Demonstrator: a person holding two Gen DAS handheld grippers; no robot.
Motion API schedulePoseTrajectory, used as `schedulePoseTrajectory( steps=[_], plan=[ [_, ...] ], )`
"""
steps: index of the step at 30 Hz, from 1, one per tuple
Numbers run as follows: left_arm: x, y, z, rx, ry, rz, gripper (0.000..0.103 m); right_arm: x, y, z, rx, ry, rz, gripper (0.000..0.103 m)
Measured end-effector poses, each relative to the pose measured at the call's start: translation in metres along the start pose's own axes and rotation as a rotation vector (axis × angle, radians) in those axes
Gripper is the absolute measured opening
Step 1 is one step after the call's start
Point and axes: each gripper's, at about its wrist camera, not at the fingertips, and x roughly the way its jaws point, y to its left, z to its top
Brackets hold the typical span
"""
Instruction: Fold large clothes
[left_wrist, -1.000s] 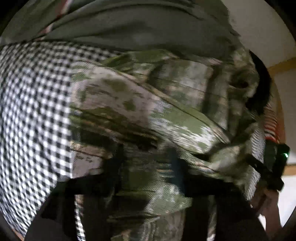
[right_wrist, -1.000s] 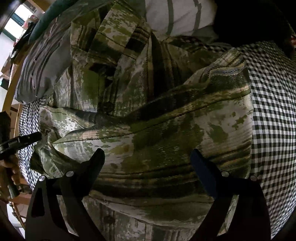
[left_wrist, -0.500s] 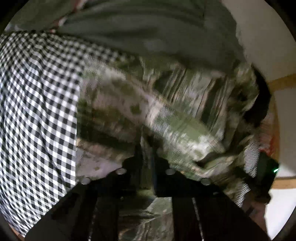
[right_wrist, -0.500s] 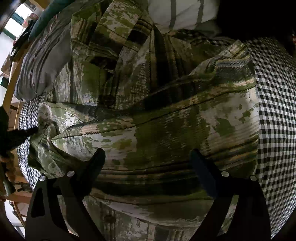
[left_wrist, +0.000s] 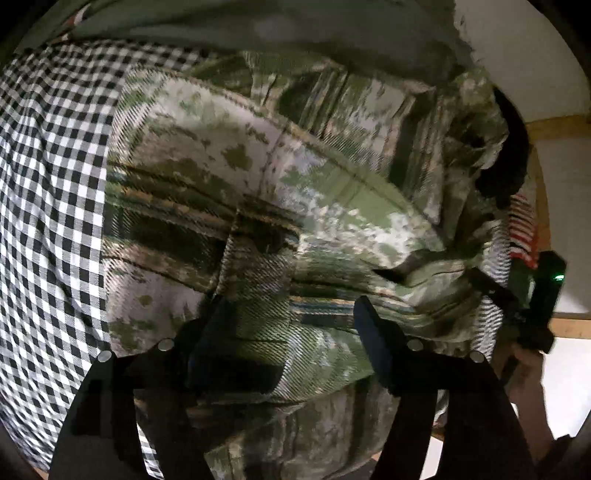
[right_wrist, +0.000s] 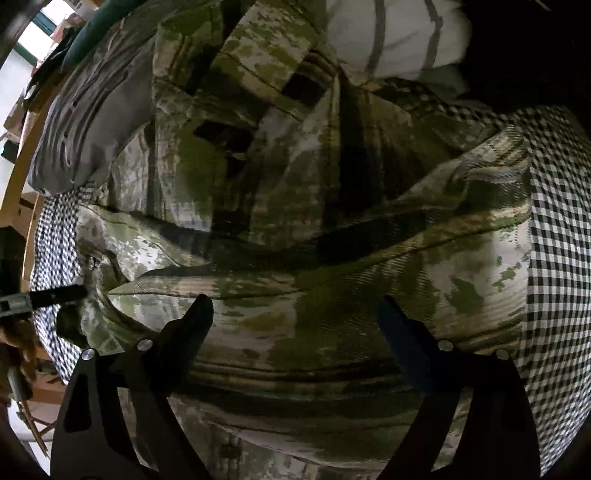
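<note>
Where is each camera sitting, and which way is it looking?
Left wrist: sits on the left claw, looking along its open fingers at the camo shirt; the other claw shows at the right edge.
Right wrist: sits on the right claw, looking along its open fingers at the same shirt; the left claw's tip pokes in at left.
Shared: both see the shirt and the checkered cloth under it.

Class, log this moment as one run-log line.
left gripper: open, over shirt | right gripper: open | green camouflage plaid flannel shirt: partly folded | black-and-white checked cloth: underneath
</note>
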Motion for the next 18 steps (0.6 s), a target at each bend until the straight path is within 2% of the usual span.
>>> schedulePoseTrajectory(
  steps=[2,3,4,5,6,7,8,10,12,13,15,16,18],
  plan=[
    [-0.004,-0.001,0.000,-0.007,-0.018,-0.036,0.065,0.002,0.001,-0.001,0.006,0.004,-0.002,0.089],
    [-0.008,-0.005,0.000,0.004,-0.026,-0.065,0.053,0.003,0.001,-0.002,0.007,0.006,-0.003,0.089],
    [-0.009,-0.011,0.000,0.027,-0.020,-0.069,0.012,0.005,0.002,-0.003,0.010,0.009,-0.005,0.089],
    [-0.007,-0.016,-0.003,0.039,-0.024,-0.029,0.006,0.006,0.002,-0.004,0.013,0.012,-0.003,0.089],
    [-0.010,-0.015,-0.003,0.041,-0.039,0.025,0.006,0.006,0.002,-0.004,0.014,0.014,-0.002,0.089],
    [-0.014,-0.009,-0.002,0.020,-0.064,0.076,0.010,0.006,0.002,-0.005,0.014,0.013,-0.002,0.089],
    [-0.019,-0.004,0.003,-0.001,-0.086,0.103,0.041,0.006,0.003,-0.005,0.014,0.012,0.003,0.089],
    [-0.038,0.000,0.003,-0.016,-0.169,0.122,0.090,0.006,0.003,-0.007,0.013,0.013,0.004,0.089],
    [-0.036,0.006,0.008,-0.020,-0.138,0.112,0.090,0.007,0.003,-0.008,0.011,0.017,0.003,0.089],
    [-0.029,0.010,0.009,-0.011,-0.089,0.123,0.090,0.008,0.002,-0.008,0.008,0.020,0.003,0.089],
    [-0.011,0.005,0.007,0.011,-0.052,0.160,0.090,0.010,0.003,-0.008,0.005,0.026,0.002,0.089],
    [-0.005,0.005,0.005,0.024,-0.018,0.128,0.090,0.010,0.003,-0.008,0.004,0.025,0.003,0.089],
    [0.002,-0.001,0.003,0.030,-0.017,0.078,0.090,0.010,0.002,-0.008,0.006,0.025,0.003,0.089]
  ],
)
